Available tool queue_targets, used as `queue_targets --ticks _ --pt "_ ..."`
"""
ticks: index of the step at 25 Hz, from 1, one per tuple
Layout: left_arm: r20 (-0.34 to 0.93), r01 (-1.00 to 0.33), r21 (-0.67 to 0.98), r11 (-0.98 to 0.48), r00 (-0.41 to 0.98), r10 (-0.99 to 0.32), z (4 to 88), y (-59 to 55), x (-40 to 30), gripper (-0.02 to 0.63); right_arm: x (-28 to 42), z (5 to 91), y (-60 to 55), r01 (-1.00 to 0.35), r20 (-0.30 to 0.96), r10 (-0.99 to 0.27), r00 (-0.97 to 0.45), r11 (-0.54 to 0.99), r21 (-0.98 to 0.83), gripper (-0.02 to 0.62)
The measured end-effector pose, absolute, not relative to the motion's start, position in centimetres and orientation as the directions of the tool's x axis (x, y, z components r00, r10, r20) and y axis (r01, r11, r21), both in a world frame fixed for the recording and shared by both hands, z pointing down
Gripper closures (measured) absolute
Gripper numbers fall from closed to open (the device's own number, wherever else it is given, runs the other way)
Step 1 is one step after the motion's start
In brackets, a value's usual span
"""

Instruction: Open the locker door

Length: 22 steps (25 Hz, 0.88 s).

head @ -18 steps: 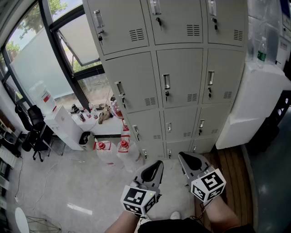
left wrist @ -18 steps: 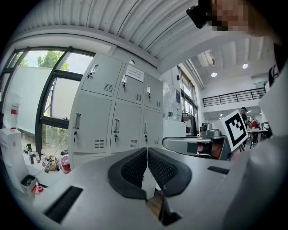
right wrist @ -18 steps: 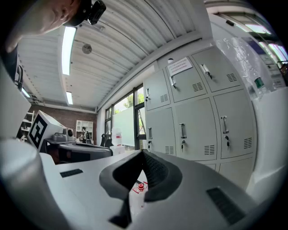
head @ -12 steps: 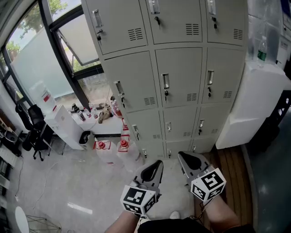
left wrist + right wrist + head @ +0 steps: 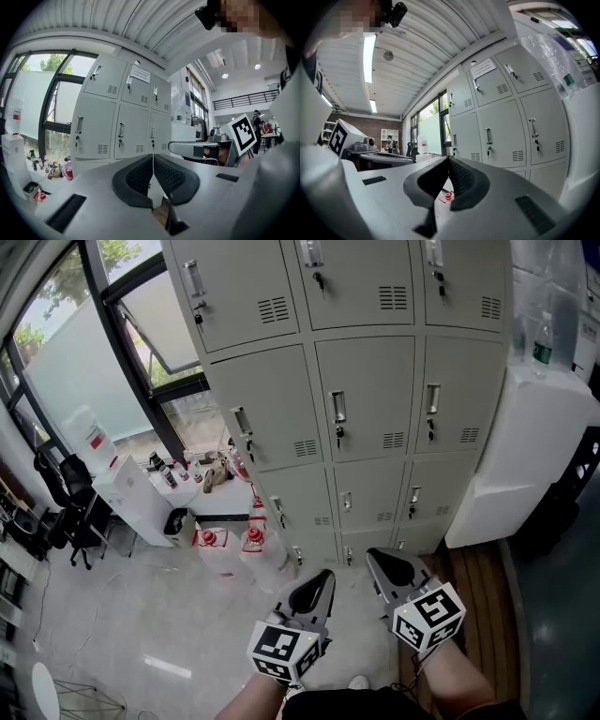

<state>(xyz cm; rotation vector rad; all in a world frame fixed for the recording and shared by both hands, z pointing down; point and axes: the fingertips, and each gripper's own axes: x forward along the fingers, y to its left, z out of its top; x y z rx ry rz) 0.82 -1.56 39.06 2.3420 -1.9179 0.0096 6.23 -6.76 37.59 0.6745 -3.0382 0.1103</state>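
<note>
Every locker door (image 5: 370,395) in the grey bank ahead is shut, so opening has not begun: reaching, gripping a handle and pulling are all left to do. The left gripper (image 5: 323,576) and right gripper (image 5: 377,561) hang low, well short of the lockers, jaws pressed together on nothing. Which door is meant is unclear. The top row is cut off, and the grippers partly hide the lowest doors.

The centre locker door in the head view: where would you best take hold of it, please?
Probably the upright handle near the left edge of the locker door, from the front, jaws closing sideways: it is a narrow vertical strip.
</note>
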Motion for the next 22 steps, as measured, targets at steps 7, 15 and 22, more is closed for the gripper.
queue_targets --ticks 7,15,22 --pt "0.082 -0.979 0.061 -0.193 0.198 -0.977 38.6 -2.8 1.3 0.586 6.2 37.2 -8.0 -0.412 0.034 -0.41 -0.911 0.909 -0.071 0.541" --pt "0.096 -0.98 0.055 -0.19 0.194 -0.976 38.8 -4.3 1.1 0.586 6.1 37.0 -9.8 -0.415 0.03 -0.414 -0.91 0.907 -0.075 0.541" --pt "0.091 -0.977 0.059 -0.204 0.209 -0.974 38.7 -6.0 0.9 0.586 5.6 37.2 -11.4 -0.418 0.035 -0.417 -0.908 0.905 -0.074 0.541"
